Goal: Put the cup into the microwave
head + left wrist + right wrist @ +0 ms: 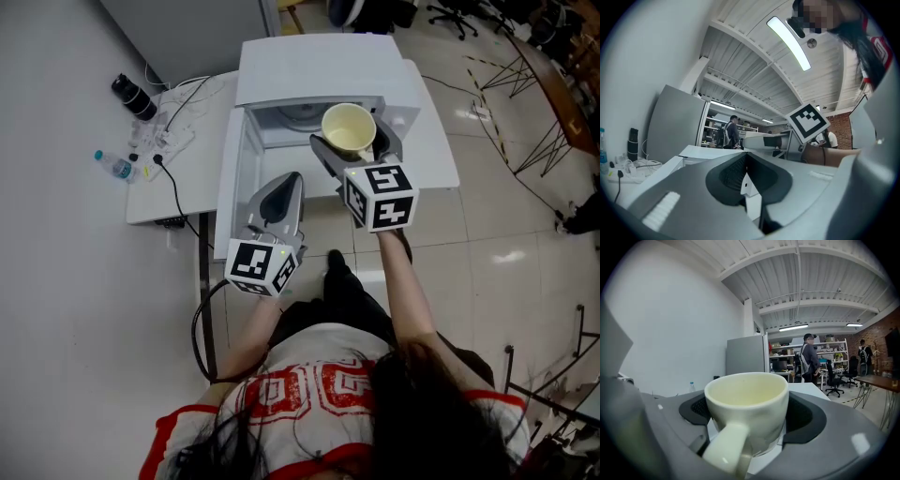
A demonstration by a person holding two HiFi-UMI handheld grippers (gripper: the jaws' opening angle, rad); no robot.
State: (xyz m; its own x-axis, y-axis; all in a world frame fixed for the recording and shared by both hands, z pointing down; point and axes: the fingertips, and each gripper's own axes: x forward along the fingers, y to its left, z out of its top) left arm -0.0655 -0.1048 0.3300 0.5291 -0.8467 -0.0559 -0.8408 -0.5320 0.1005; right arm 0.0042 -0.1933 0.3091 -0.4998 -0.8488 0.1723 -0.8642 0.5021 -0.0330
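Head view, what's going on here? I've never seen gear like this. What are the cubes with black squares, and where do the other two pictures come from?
A camera on a person's head looks down at their arms. Each hand holds a two-jaw gripper, and the marked cubes are parts of those grippers. The other two pictures come from a camera riding on each gripper, looking along its jaws. The right gripper clamps a cream cup by the open white microwave. The left gripper is shut and empty. On the table at the left lie a bottle and a power strip.
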